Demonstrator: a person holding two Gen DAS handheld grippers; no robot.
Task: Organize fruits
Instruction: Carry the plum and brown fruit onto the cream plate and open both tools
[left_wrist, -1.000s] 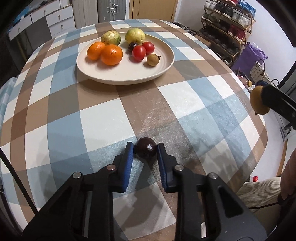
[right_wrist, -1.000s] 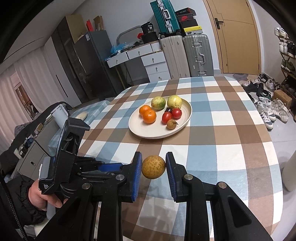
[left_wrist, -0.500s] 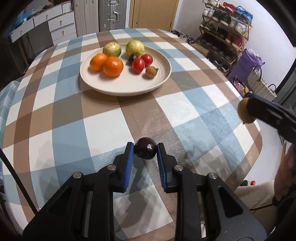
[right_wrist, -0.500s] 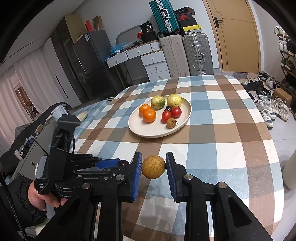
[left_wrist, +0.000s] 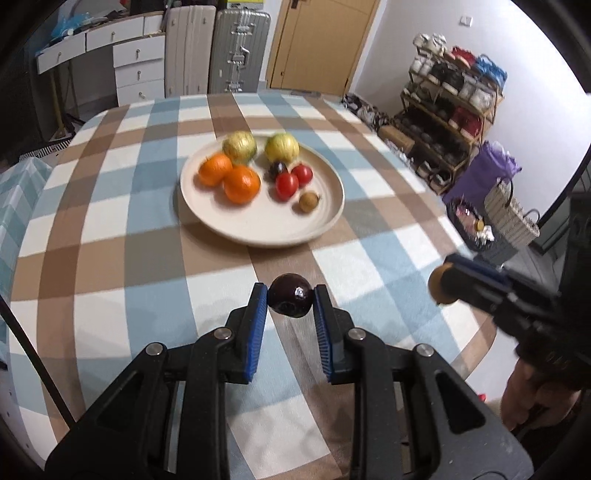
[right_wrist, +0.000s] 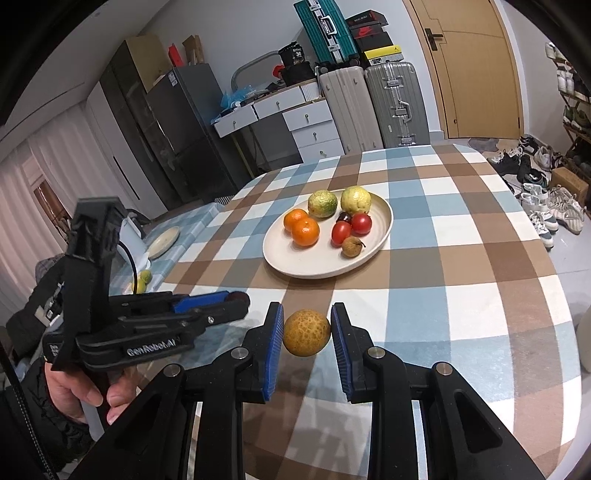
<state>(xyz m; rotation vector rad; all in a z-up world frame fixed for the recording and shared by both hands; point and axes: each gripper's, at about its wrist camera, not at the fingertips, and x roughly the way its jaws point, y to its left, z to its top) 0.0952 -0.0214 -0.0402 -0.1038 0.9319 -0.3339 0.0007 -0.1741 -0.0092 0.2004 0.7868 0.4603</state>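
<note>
My left gripper (left_wrist: 290, 300) is shut on a dark purple round fruit (left_wrist: 290, 300), held above the checked tablecloth in front of the cream plate (left_wrist: 258, 229). My right gripper (right_wrist: 306, 332) is shut on a rough tan-yellow round fruit (right_wrist: 306, 332), also above the cloth. It shows at the right of the left wrist view (left_wrist: 441, 290). The plate (right_wrist: 317, 267) holds two oranges (right_wrist: 302, 227), two green-yellow fruits (right_wrist: 338, 201), two red tomatoes (right_wrist: 351, 228), a dark fruit and a small brown fruit (right_wrist: 350, 246).
The round table's edge (left_wrist: 476, 332) runs close on the right. Suitcases (right_wrist: 373, 107), drawers and a fridge stand behind the table. A shoe rack (left_wrist: 450, 122) and a purple bag are at the right. A side surface at the left holds a small plate (right_wrist: 162, 242).
My left gripper has risen and tilted up with the purple fruit, so the room behind the table now shows. My right gripper has kept its fruit and moved little.
</note>
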